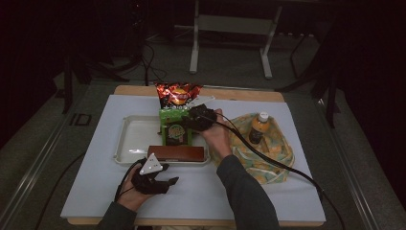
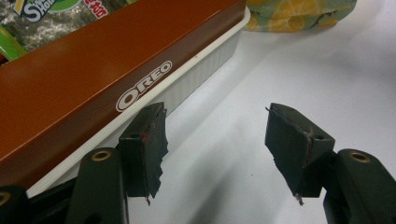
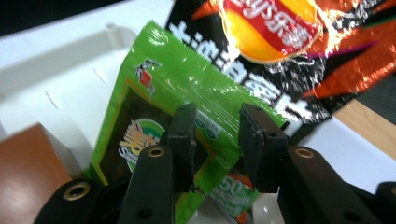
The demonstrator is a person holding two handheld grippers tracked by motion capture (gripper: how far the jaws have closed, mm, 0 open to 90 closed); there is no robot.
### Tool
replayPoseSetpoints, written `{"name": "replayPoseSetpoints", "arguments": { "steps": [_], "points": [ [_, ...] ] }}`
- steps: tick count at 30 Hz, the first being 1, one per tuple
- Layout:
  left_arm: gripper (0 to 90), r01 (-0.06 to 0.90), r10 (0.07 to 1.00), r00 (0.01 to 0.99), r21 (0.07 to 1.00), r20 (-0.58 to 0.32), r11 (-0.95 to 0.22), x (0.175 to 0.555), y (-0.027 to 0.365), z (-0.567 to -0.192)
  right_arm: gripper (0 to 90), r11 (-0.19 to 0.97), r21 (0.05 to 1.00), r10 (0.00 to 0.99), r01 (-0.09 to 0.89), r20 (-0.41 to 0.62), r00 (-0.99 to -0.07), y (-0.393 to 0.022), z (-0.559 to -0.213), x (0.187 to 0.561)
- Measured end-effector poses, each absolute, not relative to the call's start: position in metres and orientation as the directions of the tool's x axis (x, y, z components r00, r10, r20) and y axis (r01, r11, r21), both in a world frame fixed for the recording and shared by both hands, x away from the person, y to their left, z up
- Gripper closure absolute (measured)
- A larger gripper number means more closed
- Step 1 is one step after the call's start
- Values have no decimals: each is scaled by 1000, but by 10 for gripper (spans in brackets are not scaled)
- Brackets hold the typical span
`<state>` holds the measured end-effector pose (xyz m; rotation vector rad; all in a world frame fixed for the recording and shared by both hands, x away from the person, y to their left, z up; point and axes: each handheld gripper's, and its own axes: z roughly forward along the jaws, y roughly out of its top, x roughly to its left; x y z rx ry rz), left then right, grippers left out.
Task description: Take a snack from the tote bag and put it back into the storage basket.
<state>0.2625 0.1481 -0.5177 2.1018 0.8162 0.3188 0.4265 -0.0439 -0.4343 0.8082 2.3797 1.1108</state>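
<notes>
The right claw [image 1: 191,120] is gripping the green seaweed snack pack [image 3: 159,112], its jaws pinching the wrapper near the pack's upper edge. The pack is standing upright in the white tray [image 1: 125,143], just in front of the red chip bag [image 1: 178,94] and behind the brown Oreo box [image 2: 84,79]. The left claw [image 2: 215,140] is resting on the white worktop [image 1: 95,191] beside the tray, with jaws standing wide and holding nothing.

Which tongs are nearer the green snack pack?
Right. The right tongs straddle the green snack pack in the tray; the left tongs sit by the Oreo box.
</notes>
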Motion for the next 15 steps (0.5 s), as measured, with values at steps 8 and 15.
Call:
{"name": "replayPoseSetpoints", "arguments": {
  "steps": [8, 15],
  "points": [
    [382, 440, 650, 757, 783, -60, -439, 262, 147, -518, 656, 550, 751, 651, 366, -111, -751, -49, -429, 426],
    [382, 441, 653, 755, 784, -61, -437, 263, 147, -518, 644, 564, 746, 630, 354, -112, -769, -56, -423, 420]
  ]
}}
